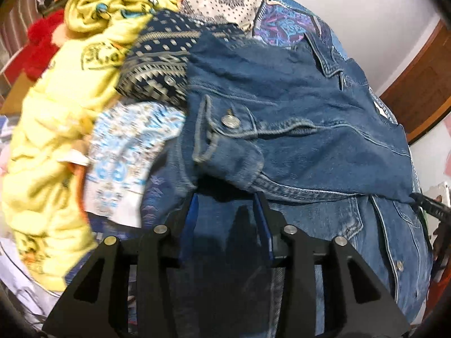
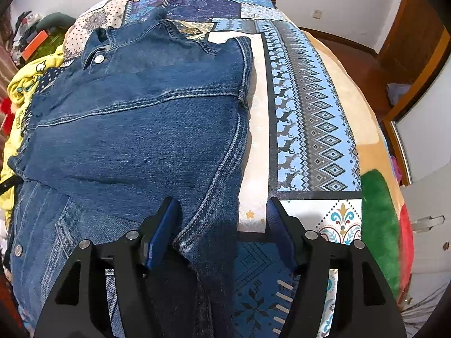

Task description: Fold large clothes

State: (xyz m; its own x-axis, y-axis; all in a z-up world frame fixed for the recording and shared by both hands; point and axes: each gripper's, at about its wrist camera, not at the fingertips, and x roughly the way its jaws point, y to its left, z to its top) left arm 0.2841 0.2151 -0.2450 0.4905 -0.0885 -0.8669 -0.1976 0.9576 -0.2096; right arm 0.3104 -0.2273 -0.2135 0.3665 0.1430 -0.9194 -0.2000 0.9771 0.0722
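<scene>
My left claw (image 1: 225, 197) has its blue-padded jaws parted, with denim hanging just in front of the tips; a folded-over flap of the denim jacket (image 1: 296, 129) drapes above them, its cuff and metal button (image 1: 230, 121) close to the fingers. I cannot see any cloth pinched between the pads. My right claw (image 2: 222, 211) is spread wide: its left finger (image 2: 162, 233) rests against the jacket's edge, and its right finger (image 2: 282, 233) lies over the bedspread, with nothing gripped between them.

The denim jacket (image 2: 135, 129) lies on the bed, back panel up, collar at the far end, partly folded over itself along the left side. Under it is a patchwork bedspread (image 2: 307, 118) in blue, white and grey patterns. Left of the jacket sits a heap of other clothes: a yellow garment (image 1: 56, 118), a navy patterned cloth (image 1: 160, 64) and a light blue printed piece (image 1: 126, 152). A green cloth (image 2: 377, 219) lies at the bed's right edge.
</scene>
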